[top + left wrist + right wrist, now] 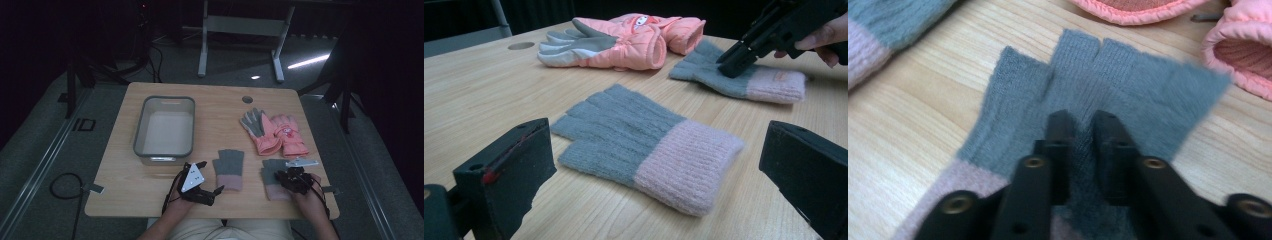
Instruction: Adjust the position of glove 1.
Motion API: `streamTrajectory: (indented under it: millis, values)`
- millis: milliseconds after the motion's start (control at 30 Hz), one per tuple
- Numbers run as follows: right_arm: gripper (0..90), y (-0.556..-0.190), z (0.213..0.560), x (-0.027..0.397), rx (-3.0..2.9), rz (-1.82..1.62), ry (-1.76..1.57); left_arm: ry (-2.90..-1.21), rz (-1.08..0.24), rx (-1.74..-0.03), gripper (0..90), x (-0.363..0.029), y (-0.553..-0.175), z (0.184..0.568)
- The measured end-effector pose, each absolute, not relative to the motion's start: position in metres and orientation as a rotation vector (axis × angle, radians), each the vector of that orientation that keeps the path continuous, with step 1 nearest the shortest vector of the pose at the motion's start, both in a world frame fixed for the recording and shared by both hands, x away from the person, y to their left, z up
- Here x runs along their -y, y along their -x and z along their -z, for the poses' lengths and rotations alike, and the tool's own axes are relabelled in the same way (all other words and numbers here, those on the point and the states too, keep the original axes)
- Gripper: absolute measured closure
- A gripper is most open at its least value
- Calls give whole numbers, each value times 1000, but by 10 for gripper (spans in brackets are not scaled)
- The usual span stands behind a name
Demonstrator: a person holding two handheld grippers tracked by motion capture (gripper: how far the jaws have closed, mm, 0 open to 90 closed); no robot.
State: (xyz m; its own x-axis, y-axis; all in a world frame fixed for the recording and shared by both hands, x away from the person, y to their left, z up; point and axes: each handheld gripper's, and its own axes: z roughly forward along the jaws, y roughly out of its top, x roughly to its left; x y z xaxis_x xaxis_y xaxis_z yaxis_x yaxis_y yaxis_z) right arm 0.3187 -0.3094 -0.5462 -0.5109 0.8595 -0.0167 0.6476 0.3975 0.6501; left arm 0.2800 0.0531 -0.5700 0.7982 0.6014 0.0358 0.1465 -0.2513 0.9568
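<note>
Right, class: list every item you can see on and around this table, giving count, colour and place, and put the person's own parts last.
Knit gloves: 2, grey with pink cuffs, near edge; one in the middle, one at right under the right gripper.
Padded gloves: 2, pink with grey palm, right side, side by side.
Bin: 1, grey rim, pale inside, left of centre.
Table: 1, light wood, with a round hole near the far edge.
Frame: 1, white, on the floor beyond.
Left gripper: 1, black, jaws open, near edge.
Right gripper: 1, black, jaws pinching the right knit glove.
Forearms: 2, bottom edge.
</note>
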Motion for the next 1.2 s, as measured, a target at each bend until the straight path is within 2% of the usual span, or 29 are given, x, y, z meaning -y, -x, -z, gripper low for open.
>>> streamTrajectory:
  millis: [167,367,667,967,1200]
  values:
    - [845,-318,540,305,-2251,-829,-1389,-1791,-477,-583,6,-54,-280,570]
    - [847,-313,507,299,-2137,-909,-1428,-1794,-487,-592,6,-53,-280,570]
    - [846,-320,466,258,-2086,-1023,-1385,-1802,-493,-595,6,-53,-279,570]
    - [846,-332,467,205,-2173,-1091,-1327,-1811,-505,-589,0,-52,-278,570]
    - [844,-338,486,177,-2242,-1086,-1325,-1810,-503,-586,0,-52,-278,570]
